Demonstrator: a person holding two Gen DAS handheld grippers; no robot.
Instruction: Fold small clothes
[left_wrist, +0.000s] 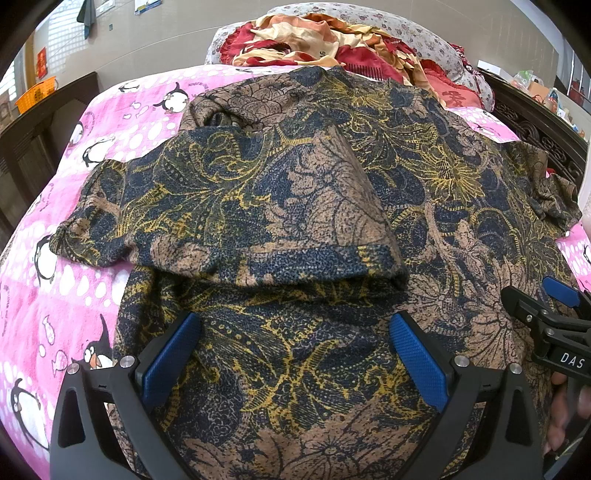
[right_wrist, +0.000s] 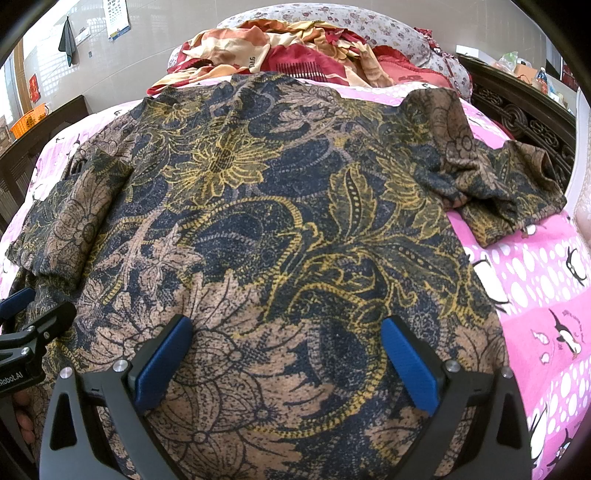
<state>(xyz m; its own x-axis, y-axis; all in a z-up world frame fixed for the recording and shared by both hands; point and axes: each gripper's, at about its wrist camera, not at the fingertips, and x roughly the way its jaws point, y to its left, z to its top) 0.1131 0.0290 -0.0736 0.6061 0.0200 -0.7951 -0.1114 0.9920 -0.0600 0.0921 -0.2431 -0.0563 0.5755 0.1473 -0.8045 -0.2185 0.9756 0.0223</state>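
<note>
- A brown, navy and yellow floral knit top (left_wrist: 314, 206) is spread on a pink penguin-print fleece blanket (left_wrist: 55, 295); its left sleeve (left_wrist: 229, 199) is already folded across the body, so the right sleeve (right_wrist: 498, 184) is judged next.
- The left gripper (left_wrist: 295, 358) is held wide open above the hem, nothing gripped.
- The right gripper (right_wrist: 286, 360) is likewise spread, empty; a reach toward the outstretched sleeve is called for.

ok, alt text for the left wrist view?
An open left claw hovers over a brown, navy and yellow floral shirt spread on a pink penguin-print blanket, its left sleeve already folded across the body. The right claw shows at the right edge; crumpled red-and-orange bedding lies beyond.
</note>
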